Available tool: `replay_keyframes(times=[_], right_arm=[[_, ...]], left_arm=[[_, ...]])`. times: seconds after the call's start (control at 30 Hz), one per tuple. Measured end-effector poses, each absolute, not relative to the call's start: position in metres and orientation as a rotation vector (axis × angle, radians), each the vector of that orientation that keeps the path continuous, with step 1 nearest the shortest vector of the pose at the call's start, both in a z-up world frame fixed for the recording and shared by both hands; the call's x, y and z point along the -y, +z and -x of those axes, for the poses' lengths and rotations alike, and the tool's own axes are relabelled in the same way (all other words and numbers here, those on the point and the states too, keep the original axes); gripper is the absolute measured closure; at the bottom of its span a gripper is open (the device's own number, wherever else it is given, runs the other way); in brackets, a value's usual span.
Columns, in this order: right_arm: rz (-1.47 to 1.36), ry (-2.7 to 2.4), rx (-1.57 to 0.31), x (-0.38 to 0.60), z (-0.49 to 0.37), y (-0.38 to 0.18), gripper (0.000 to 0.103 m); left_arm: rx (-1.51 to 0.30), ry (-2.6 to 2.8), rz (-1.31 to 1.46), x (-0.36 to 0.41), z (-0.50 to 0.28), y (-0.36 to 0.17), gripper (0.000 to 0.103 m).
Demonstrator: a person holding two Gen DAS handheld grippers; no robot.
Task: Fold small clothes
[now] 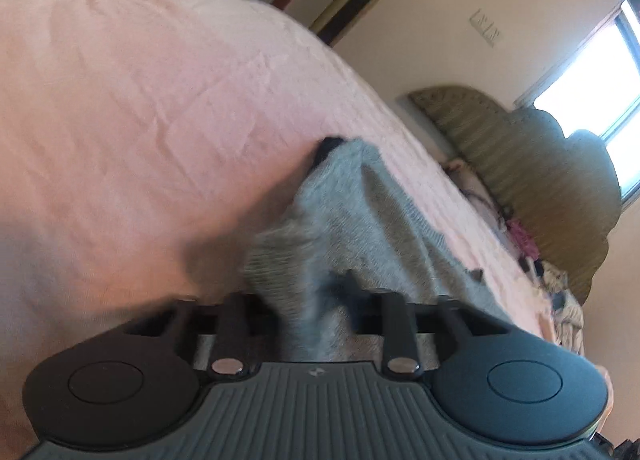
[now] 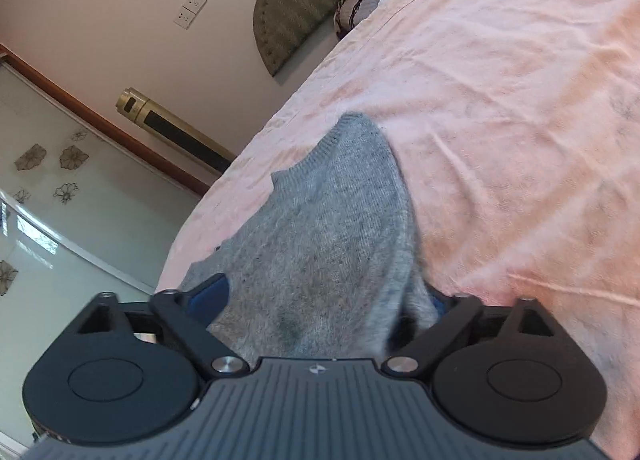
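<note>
On the left, the left gripper (image 1: 316, 300), a black two-finger tool with a ribbed grey body, has its fingers drawn close together on a bunched edge of a small grey knitted garment (image 1: 360, 228). The fingertips are buried in the fabric, so the pinch itself is hidden, but cloth rises straight out from between them. The garment stretches away from this gripper over a wrinkled pale pink bedspread (image 1: 140, 100), partly lifted, and ends at a raised corner where a small dark patch (image 1: 330, 146) shows. Past the bed's far edge stand an olive green ribbed padded headboard (image 1: 532, 164) and a bright window (image 1: 592, 80), with a loose heap of mixed clothes (image 1: 560, 292) near the headboard.

On the right, the right gripper (image 2: 320, 308) has its black fingers set wider apart, with blue pads (image 2: 210, 296) showing, and the same grey knit fills the gap between them. Whether it is clamped there cannot be told. From here the garment lies draped over the bedspread, its ribbed hem farthest away. Beyond the bed stands a tall gold tower-shaped appliance (image 2: 176, 130) by the cream wall.
</note>
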State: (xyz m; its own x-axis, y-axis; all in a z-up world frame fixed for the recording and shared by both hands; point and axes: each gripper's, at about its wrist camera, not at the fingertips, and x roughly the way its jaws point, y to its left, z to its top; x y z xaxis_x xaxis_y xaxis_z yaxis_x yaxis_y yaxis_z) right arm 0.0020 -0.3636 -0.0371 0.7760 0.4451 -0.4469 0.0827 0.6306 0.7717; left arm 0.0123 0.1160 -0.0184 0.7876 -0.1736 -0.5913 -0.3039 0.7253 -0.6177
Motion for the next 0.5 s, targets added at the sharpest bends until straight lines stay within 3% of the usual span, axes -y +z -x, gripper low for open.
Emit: replay_keyframes(times=[0.03, 0.07, 0.17, 0.5], right_arm=[[-0.902, 0.24, -0.697, 0.365, -0.004, -0.042, 0.081], [-0.936, 0.26, -0.732, 0.368, -0.008, -0.05, 0.089], [-0.957, 0.287, -0.743, 0.375, -0.008, -0.056, 0.09], [-0.865, 0.482, -0.769, 0.406, 0.031, 0.0, 0.09]], left_arm=[[-0.677, 0.07, 0.791, -0.119, -0.011, -0.022, 0.097], [-0.682, 0.063, 0.791, -0.12, -0.01, -0.021, 0.098], [-0.682, 0.05, 0.81, -0.122, -0.004, -0.013, 0.098], [-0.68, -0.155, 0.861, -0.146, 0.07, 0.027, 0.099]])
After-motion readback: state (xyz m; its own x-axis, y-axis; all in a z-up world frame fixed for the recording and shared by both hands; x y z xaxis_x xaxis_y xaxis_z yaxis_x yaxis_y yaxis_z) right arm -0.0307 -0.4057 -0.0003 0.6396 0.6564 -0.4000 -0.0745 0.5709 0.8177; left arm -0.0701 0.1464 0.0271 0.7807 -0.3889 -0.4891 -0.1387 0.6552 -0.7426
